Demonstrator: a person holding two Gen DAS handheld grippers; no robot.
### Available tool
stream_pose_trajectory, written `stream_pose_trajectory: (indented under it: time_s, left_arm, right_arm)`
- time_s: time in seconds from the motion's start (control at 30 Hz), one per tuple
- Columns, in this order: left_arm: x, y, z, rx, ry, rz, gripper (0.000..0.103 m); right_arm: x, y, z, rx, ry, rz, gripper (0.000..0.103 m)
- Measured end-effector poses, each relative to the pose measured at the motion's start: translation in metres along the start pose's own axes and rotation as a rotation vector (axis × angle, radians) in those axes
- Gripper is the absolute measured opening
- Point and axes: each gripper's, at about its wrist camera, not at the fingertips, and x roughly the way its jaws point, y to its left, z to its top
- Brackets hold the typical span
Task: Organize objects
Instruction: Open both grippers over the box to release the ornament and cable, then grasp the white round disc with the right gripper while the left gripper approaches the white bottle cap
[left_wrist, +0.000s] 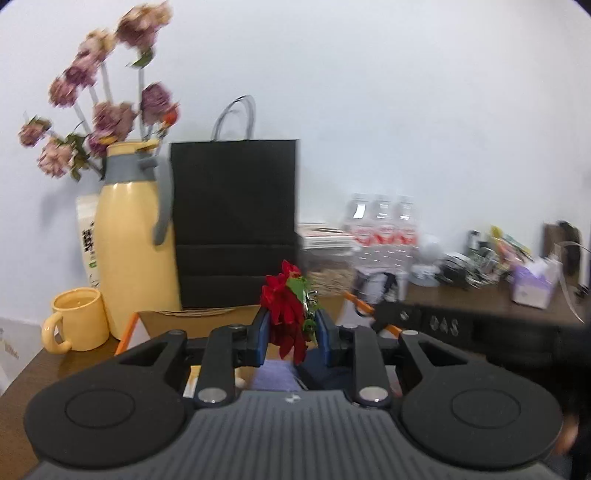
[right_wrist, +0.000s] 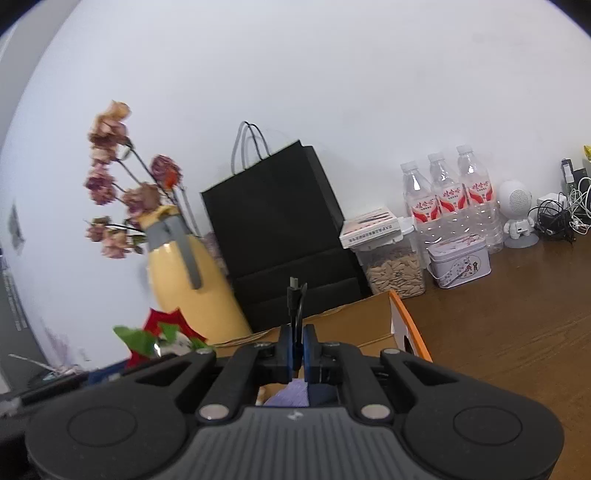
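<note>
Your left tool (left_wrist: 291, 328) is nearly closed, its blue pads pinching a red artificial flower (left_wrist: 286, 306) with green leaves and a small metal clip beside it; the flower stands up between the pads, above the open cardboard box (left_wrist: 192, 317). Your right tool (right_wrist: 295, 347) is fully closed on a thin black cable (right_wrist: 295, 306), whose plug end (right_wrist: 294, 282) sticks up past the pads. Both tools hang over that box, which sits on the brown worktop (right_wrist: 498, 332) in front of the black paper bag (left_wrist: 234, 221); something lilac and something dark blue lie inside it, below the tools. Around the box stand the yellow jug (left_wrist: 136, 240) with dried flowers (left_wrist: 107, 92) behind it, the yellow mug (left_wrist: 75, 317) to the left, and to the right a jar of seeds (right_wrist: 395, 269), a white tin (right_wrist: 460, 264) and three water bottles (right_wrist: 448, 199). You appear to be at the carrying step: each tool has one item off the surface, neither yet set down. Whether these are coming out of the box or going in cannot be told from here. The next move calls for choosing a clear spot for each item, keeping the two tools apart so that cable and flower do not snag, and lowering each until it rests before you let the pads loosen. The cable is limp and may swing, so move it slowly.
</note>
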Motion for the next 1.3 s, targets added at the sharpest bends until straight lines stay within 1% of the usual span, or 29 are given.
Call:
stream_pose_trajectory:
  time_s: [0.1, 0.17, 0.3, 0.33, 0.37, 0.4, 0.43, 0.47, 0.5, 0.53, 0.57, 0.6, 0.67, 0.77, 0.97, 1.17, 1.3]
  left_arm:
    - [0.028, 0.015, -0.001, -0.032, 0.040, 0.043, 0.026]
    - [0.038, 0.025, -0.003, -0.042, 0.058, 0.066, 0.026]
    - [0.050, 0.034, -0.011, -0.049, 0.094, 0.084, 0.028]
    - [0.051, 0.035, -0.013, -0.048, 0.101, 0.089, 0.032]
    - [0.051, 0.035, -0.016, -0.048, 0.106, 0.101, 0.039]
    - [0.050, 0.035, -0.017, -0.045, 0.107, 0.111, 0.044]
    - [0.048, 0.033, -0.019, -0.041, 0.104, 0.120, 0.053]
    - [0.046, 0.033, -0.019, -0.036, 0.094, 0.126, 0.070]
    - [0.044, 0.032, -0.020, -0.035, 0.078, 0.132, 0.081]
    - [0.041, 0.032, -0.019, -0.038, 0.054, 0.154, 0.092]
    - [0.038, 0.033, -0.019, -0.038, 0.030, 0.165, 0.103]
    - [0.035, 0.033, -0.019, -0.038, 0.005, 0.162, 0.103]
    - [0.031, 0.033, -0.018, -0.044, -0.011, 0.155, 0.103]
    - [0.028, 0.032, -0.017, -0.042, -0.019, 0.154, 0.103]
    - [0.016, 0.031, -0.013, -0.058, -0.059, 0.125, 0.103]
    - [-0.009, 0.034, -0.016, -0.078, -0.113, 0.083, 0.103]
    - [-0.027, 0.036, -0.017, -0.066, -0.127, 0.059, 0.103]
  right_arm:
    - [0.021, 0.004, -0.008, -0.058, 0.020, -0.055, 0.005]
    - [0.029, 0.003, -0.015, -0.090, 0.047, -0.062, 0.005]
    - [0.040, 0.002, -0.023, -0.116, 0.092, -0.070, 0.006]
    - [0.041, 0.003, -0.024, -0.124, 0.101, -0.075, 0.009]
    - [0.041, 0.003, -0.025, -0.131, 0.107, -0.082, 0.010]
    - [0.040, 0.004, -0.027, -0.139, 0.108, -0.090, 0.011]
    - [0.038, 0.005, -0.027, -0.146, 0.105, -0.099, 0.015]
    - [0.036, 0.005, -0.028, -0.151, 0.105, -0.104, 0.032]
    - [0.036, 0.004, -0.027, -0.150, 0.108, -0.109, 0.063]
    - [0.034, 0.004, -0.028, -0.149, 0.107, -0.117, 0.068]
    - [0.033, 0.004, -0.028, -0.151, 0.098, -0.149, 0.081]
    - [0.032, 0.004, -0.028, -0.157, 0.092, -0.156, 0.092]
    - [0.028, 0.003, -0.028, -0.145, 0.074, -0.135, 0.095]
    - [0.025, 0.004, -0.027, -0.158, 0.069, -0.126, 0.103]
    - [0.016, 0.009, -0.025, -0.165, 0.058, -0.118, 0.103]
    - [-0.004, 0.013, -0.023, -0.179, 0.052, -0.123, 0.103]
    - [-0.019, 0.016, -0.025, -0.202, 0.054, -0.129, 0.103]
